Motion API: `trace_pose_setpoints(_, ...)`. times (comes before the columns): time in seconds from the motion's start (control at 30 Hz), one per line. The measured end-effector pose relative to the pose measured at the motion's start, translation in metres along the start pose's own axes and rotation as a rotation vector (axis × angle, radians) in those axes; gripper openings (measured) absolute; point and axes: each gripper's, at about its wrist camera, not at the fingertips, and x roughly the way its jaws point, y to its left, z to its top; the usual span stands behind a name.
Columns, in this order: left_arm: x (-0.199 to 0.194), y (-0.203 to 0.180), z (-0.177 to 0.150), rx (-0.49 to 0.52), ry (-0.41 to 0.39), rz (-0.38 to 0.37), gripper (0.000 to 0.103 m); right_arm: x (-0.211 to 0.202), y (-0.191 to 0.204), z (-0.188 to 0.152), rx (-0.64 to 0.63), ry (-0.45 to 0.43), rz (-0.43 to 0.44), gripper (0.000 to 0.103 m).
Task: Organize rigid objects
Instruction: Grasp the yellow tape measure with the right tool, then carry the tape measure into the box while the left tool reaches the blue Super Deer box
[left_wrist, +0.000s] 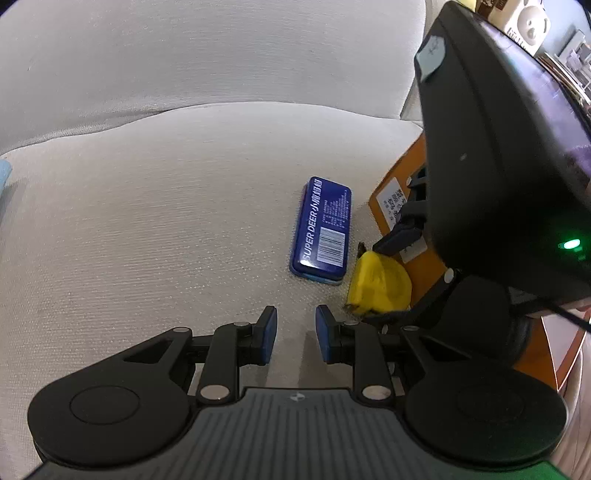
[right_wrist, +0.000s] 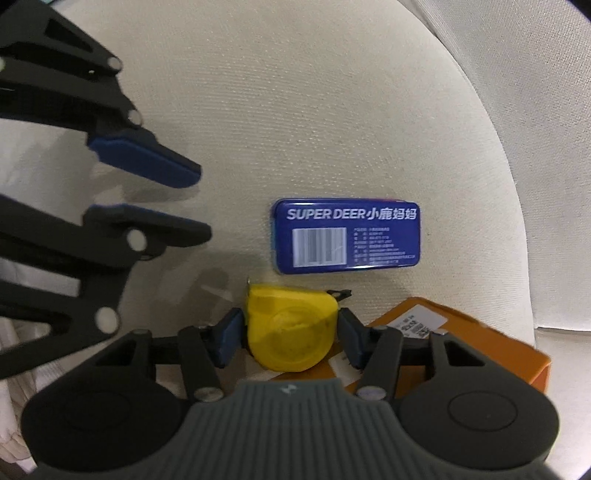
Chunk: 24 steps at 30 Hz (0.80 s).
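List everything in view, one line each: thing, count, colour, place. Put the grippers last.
cushion: one, off-white, underneath all the objects
tin: one, blue with white lettering and a barcode, flat on the cushion, just beyond the tape measure
tape measure: one, yellow, between the right gripper's pads, next to the box
box: one, orange with a white label, on the cushion beside the tin
cloth: one, light blue, barely visible at the cushion's far edge in the left wrist view
shelf items: several, pale, blurred in the background
left gripper: one, black with blue pads, open, empty, above the cushion
right gripper: one, black with blue pads, pads against the tape measure's sides
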Motion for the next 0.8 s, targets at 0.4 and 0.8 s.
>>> trace_pose_setpoints(0.4, -0.019, -0.012, 0.011, 0.09, -0.052, -0.012, 0.028, -0.042, -0.001, -0.013, 0.06, -0.098, 0.0, 0.057)
trace_pose_setpoints(0.8, -0.059, -0.06, 0.029, 0.229, -0.081, 0.043, 0.029, -0.131, -0.024, -0.075, 0.156, -0.264, -0.069, 0.057)
